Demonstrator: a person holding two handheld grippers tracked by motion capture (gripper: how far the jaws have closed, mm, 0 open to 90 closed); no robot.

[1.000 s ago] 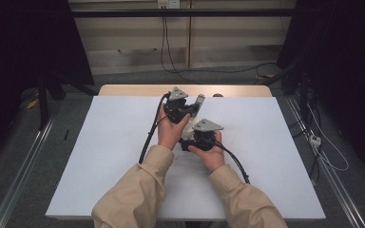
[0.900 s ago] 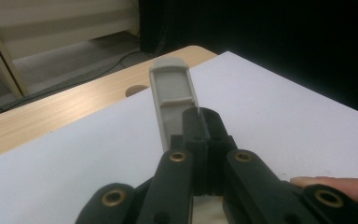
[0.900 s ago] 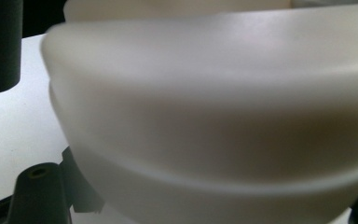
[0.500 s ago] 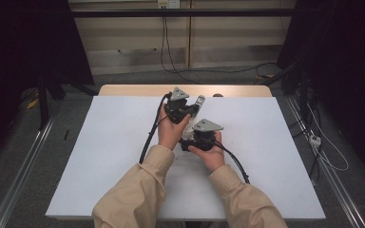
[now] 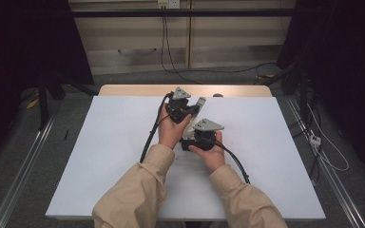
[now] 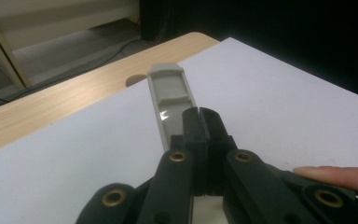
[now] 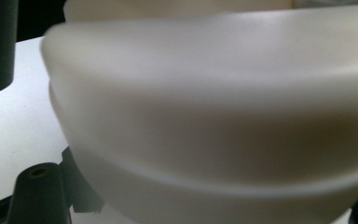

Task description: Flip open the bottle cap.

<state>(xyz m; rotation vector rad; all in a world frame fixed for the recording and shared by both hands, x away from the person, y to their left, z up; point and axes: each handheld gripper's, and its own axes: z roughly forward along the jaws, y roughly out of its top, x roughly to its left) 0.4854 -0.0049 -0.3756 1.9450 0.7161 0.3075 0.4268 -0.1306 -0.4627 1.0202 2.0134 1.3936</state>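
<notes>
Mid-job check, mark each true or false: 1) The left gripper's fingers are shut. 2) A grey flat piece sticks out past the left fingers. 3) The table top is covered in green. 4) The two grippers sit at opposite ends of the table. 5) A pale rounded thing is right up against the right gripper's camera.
1) True: the left gripper has its fingers together.
2) True: the grey flat piece reaches out beside them, over the table.
3) False: the table is covered in white, with bare wood along the far edge.
4) False: the right gripper sits close beside the left one, mid-table.
5) True: the pale rounded thing looms there, blurred.
</notes>
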